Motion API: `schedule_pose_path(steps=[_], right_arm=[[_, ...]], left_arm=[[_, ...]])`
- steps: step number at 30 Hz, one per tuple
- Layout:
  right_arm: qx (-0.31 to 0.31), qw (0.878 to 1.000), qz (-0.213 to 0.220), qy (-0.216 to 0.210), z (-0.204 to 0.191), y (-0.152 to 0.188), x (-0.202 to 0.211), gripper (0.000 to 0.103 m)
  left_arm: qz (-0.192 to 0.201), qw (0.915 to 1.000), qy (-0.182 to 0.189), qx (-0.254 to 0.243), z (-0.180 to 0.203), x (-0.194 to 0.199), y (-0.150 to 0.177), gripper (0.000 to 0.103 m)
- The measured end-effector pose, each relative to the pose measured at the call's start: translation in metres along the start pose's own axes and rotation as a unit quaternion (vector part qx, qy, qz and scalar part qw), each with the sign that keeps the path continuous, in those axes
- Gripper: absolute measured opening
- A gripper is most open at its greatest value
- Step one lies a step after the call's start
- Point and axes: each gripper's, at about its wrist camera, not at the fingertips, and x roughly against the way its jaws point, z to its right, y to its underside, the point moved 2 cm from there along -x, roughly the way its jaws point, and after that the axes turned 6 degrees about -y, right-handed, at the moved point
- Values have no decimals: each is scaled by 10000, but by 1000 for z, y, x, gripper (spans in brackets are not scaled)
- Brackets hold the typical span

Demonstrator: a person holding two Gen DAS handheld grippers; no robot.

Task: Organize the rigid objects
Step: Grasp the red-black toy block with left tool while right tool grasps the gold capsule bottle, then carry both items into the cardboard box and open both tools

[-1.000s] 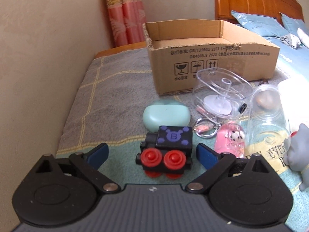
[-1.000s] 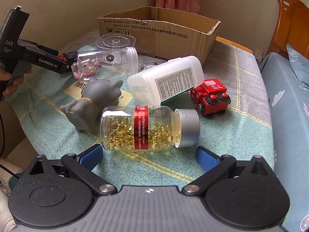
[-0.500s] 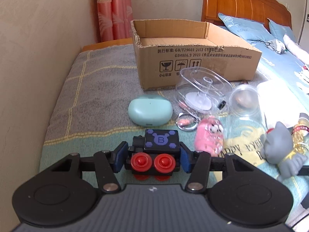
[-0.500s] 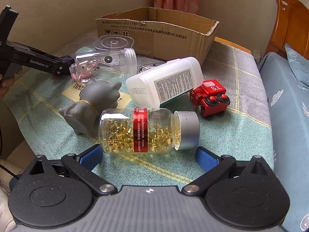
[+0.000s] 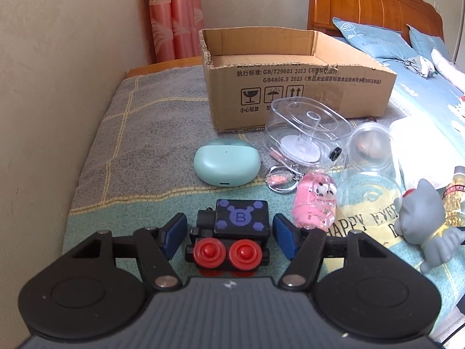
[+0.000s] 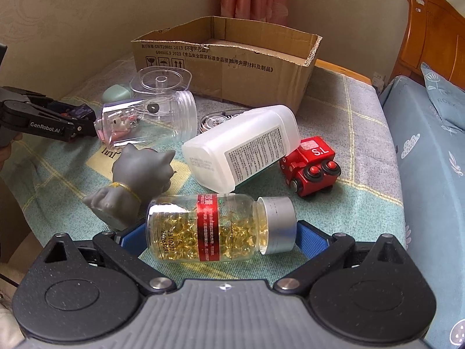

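My left claw straddles the black toy train with the purple B top and red buffers; its jaws have just been opening, and I see a gap each side between the blue pads and the toy, so it sits loose between them on the blanket-covered surface, not gripped. Probably a re-seat for a squarer hold on the flat sides. My right claw is wide around the fish-oil capsule bottle, which lies on its side, silver cap toward the right pad. The blue pads are at both ends of it, but I can't tell if they press yet; I read it as not held. The end-to-end line-up suits a lengthwise pinch, so the round glass won't roll out. The open cardboard box at the back is the likely drop spot, and nothing I can see is in it yet. Waiting around it: mint earbud case, clear jar on its side, grey cat figure, white plastic bottle leaning over the red toy train, pink panda charm. Task looks barely started
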Motion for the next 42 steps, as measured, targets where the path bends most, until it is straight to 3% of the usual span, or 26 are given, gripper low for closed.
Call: schedule_pose_path(steps=[4,6,9,20,29,33,39,40,41,42], right_arm=[[-55,9999,-76,76,-2,-3,-1,98],[-29,9998,-153,86,-3,-4,1,96],[-57,9996,-242,103,-3,-5,2,96],[7,9997,-176,-185,6,-23,34,96],[284,9985,302,-347,17,-69,56,96],[437,9975,475,-280,22,-93,56,96],[495,9966,599,-260,30,-121,52,96],[484,9966,619,-262,31,-125,51,96],[478,9965,639,-267,32,-130,50,96],[489,9964,645,-269,32,-133,49,96]], left_arm=[[-50,10000,23,-13,1,1,-1,63],[-82,10000,42,-17,1,2,-2,54],[-169,9998,82,-26,0,4,-2,50],[-84,9998,110,-126,2,39,-22,50],[568,9970,299,-430,20,60,-92,50],[732,9956,307,-495,29,45,-132,50],[801,9955,-42,-511,40,10,-174,50],[858,9953,-83,-441,40,5,-178,58],[852,9956,-85,-387,40,-1,-180,81],[827,9960,-79,-340,38,-5,-181,92]])
